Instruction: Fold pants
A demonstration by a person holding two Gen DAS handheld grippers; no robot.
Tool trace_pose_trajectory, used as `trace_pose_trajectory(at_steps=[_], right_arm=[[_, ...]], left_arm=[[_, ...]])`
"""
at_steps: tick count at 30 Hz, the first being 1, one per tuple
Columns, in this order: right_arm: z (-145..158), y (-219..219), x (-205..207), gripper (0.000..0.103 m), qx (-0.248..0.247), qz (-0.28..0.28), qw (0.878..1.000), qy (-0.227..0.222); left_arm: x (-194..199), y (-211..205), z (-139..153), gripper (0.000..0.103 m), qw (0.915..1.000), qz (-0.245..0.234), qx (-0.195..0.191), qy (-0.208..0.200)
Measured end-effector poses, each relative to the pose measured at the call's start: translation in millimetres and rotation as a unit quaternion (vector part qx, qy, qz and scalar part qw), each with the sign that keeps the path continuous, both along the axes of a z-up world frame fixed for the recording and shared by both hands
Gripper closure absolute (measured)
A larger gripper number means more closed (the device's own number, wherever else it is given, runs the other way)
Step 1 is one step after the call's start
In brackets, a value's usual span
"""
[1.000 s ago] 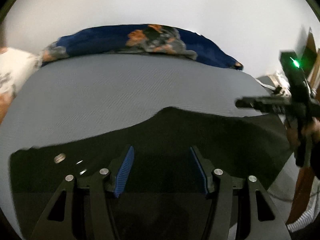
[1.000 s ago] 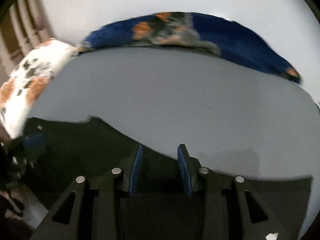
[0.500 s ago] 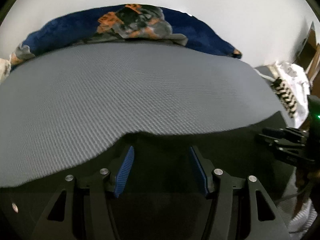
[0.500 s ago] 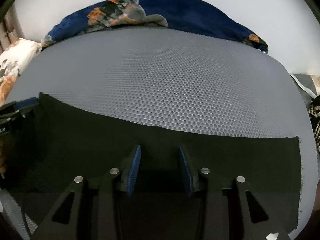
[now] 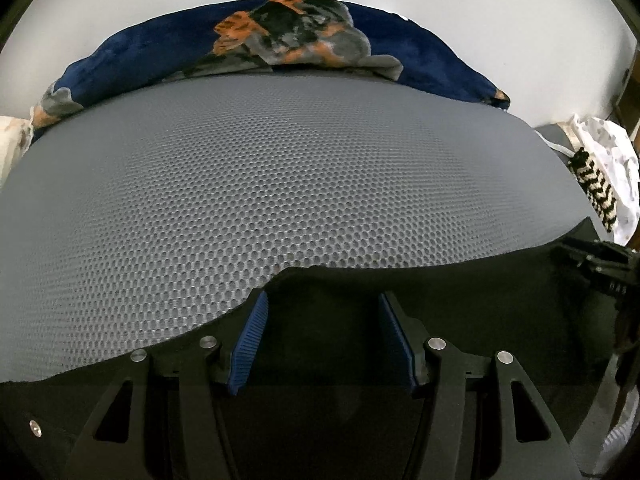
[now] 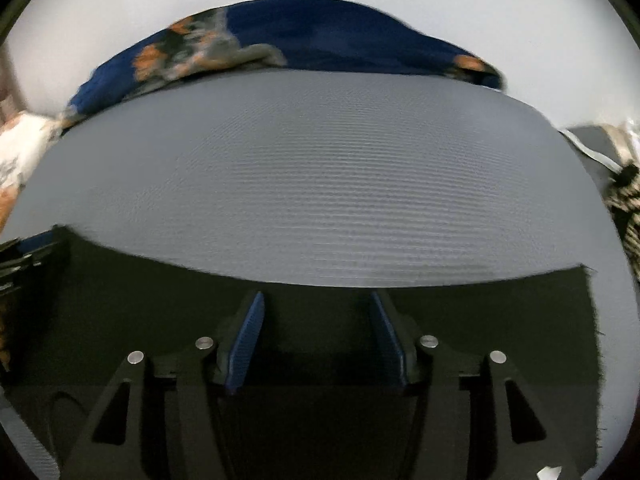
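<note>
Black pants (image 5: 460,280) lie flat along the near edge of a grey mesh mattress (image 5: 280,184). My left gripper (image 5: 322,308) is open, its blue pads over the pants' far edge, holding nothing. My right gripper (image 6: 316,306) is open too, low over the pants (image 6: 140,292), empty. The right gripper shows at the right edge of the left wrist view (image 5: 596,264). The left gripper shows at the left edge of the right wrist view (image 6: 24,252). A metal button (image 5: 35,428) on the pants shows at the lower left.
A dark blue blanket with orange and grey print (image 5: 280,44) is bunched along the mattress's far edge against a white wall. White and striped cloth (image 5: 600,184) lies off the right side. A white patterned pillow (image 6: 16,152) sits at the far left.
Both grippers have dropped lower and drawn back toward the near edge over the pants. The right gripper's jaws have opened wider. The pants now lie flatter, with a straighter far edge.
</note>
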State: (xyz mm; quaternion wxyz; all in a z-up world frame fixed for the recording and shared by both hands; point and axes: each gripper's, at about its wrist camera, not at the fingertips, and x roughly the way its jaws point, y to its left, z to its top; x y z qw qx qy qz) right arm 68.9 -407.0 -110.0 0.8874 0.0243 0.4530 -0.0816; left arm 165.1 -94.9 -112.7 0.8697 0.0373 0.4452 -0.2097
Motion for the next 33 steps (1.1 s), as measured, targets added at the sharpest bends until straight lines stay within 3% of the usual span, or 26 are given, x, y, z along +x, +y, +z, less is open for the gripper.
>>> trace_pose_trajectory(at_steps=[5, 9, 16, 23, 33], right_arm=[[3.6, -51.0, -14.3, 0.051, -0.009, -0.061, 0.998, 0.0], [12.7, -87.3, -31.7, 0.05, 0.018, -0.086, 0.996, -0.003], [20.2, -159.2, -83.2, 0.05, 0.143, -0.075, 0.987, 0.009], [15.0, -224.0, -128.0, 0.049, 0.224, -0.096, 0.97, 0.017], [-8.5, -256.8, -140.0, 0.053, 0.314, -0.057, 0.947, 0.037]], left_arm=[[0.7, 3.0, 2.8, 0.045, 0.9999, 0.009, -0.001, 0.007], [-5.2, 2.2, 6.6, 0.045, 0.9997, 0.02, 0.008, 0.012], [-39.7, 2.3, 21.8, 0.045, 0.9999, 0.015, 0.002, 0.005], [-74.1, 1.3, 26.2, 0.042, 0.9997, 0.015, -0.011, 0.015], [-92.4, -4.8, 11.8, 0.042, 0.9987, 0.024, 0.002, 0.044]])
